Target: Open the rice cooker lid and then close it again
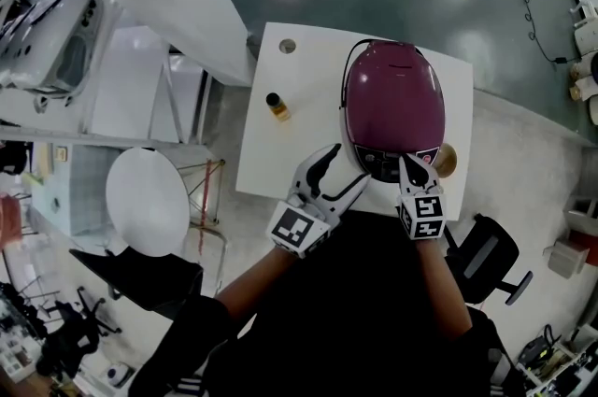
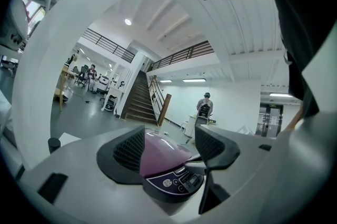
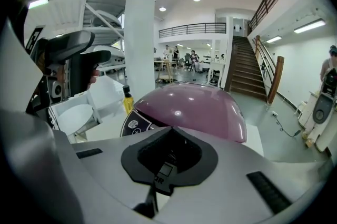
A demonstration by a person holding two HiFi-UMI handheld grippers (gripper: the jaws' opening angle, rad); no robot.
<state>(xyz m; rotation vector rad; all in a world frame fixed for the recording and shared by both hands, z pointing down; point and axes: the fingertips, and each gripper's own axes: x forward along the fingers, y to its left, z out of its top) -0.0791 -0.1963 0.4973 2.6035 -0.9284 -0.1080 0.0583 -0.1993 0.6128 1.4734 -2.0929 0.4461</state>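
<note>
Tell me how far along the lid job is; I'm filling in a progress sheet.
Done: nothing visible; the rice cooker lid is down. In hand: the right tongs, shut and empty, point at the control panel on the front, probably going for the release; the left tongs hang open beside it. Left: seemingly both opening and closing.

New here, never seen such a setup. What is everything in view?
Table: one, white, centre.
Rice cooker: one, maroon, lid closed, on the table.
Bottle: one, yellow, black cap, left of the cooker.
Round object: one, tan, at the cooker's front right.
Round table: one, white, far left.
Office chair: one, black, lower right.
Left gripper: one, white-black, jaws apart, at the cooker's front left.
Right gripper: one, white-black, jaws shut, at the cooker's front panel.
</note>
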